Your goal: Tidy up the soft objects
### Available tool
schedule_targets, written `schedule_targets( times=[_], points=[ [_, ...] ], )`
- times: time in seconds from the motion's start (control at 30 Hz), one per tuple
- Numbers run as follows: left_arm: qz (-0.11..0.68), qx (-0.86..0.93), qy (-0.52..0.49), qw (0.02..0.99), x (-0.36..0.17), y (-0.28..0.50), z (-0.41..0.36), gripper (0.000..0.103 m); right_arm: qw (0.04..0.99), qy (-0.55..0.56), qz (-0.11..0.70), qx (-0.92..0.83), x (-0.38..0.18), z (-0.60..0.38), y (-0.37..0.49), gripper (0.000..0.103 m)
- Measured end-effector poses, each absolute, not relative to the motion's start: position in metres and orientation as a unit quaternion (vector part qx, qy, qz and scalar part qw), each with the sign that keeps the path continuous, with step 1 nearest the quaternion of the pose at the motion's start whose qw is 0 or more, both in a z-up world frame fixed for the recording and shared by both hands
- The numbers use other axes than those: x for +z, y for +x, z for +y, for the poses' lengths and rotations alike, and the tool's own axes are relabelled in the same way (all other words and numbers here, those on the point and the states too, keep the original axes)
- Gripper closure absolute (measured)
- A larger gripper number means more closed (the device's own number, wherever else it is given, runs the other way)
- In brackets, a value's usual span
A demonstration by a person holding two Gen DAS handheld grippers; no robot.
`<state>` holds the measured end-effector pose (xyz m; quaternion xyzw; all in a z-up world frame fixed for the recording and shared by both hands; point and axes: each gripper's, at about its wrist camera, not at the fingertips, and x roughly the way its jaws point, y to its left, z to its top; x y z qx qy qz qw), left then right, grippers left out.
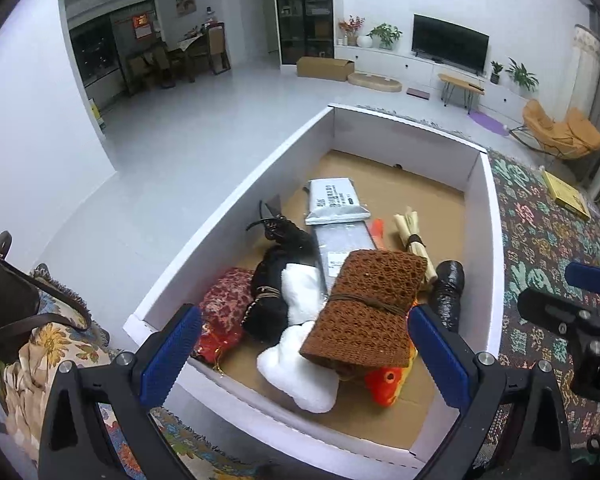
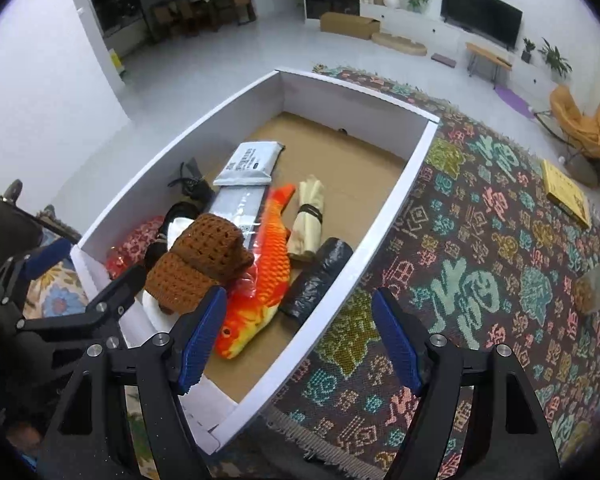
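Left wrist view. Left gripper [image 1: 306,344] spread to full width above the near end of the white box [image 1: 236,200], nothing between the blue pads [image 1: 172,354], nothing held. Brown crocheted bundle [image 1: 370,308] lying uppermost in the box's near half, between the two pads in the picture but untouched. Long axis from near-left to far-right, tilted a little off the box's length. Open, honeycomb-like knit, folded flat, tied round the middle with thin dark cord. Beneath its near edge, the head of an orange plush fish [image 1: 386,386], round eye showing, snout toward the near wall. To the left, a white fluffy roll [image 1: 300,344], a black roll [image 1: 270,292] bound with cord, and a red patterned bundle [image 1: 222,312] against the left wall. Further in, a grey packet [image 1: 336,200]; a cream roll [image 1: 414,236] and a glossy black roll [image 1: 448,292] toward the right wall.

Right wrist view. Right gripper [image 2: 300,338] partly open, empty, poised over the box's right wall [image 2: 380,208] and the patterned rug [image 2: 500,248]. Brown bundle [image 2: 200,264] seen near the left pad [image 2: 200,344], one end folded over, resting across the fish [image 2: 264,280]. Fish body stretched along the box, tail at the far end, scales orange fading to yellow at the belly. Left gripper [image 2: 82,278] visible at the left edge, jaws wide.
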<state>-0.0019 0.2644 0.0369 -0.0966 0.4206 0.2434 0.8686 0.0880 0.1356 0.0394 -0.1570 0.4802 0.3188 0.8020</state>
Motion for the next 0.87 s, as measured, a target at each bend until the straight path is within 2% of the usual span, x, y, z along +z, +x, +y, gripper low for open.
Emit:
schedule_targets(
  times=[0.67, 0.87],
  points=[
    [0.421, 0.257, -0.093, 0.865, 0.0356, -0.0015, 0.2675, 0.001, 0.798, -0.167, 0.481, 0.322, 0.0358, 0.1422, 0.0830, 0.025],
    [0.400, 0.257, -0.084, 0.876, 0.0425, -0.0062, 0.2596, 0.001, 0.798, -0.162, 0.479, 0.328, 0.0370, 0.1435, 0.0803, 0.025]
  ],
)
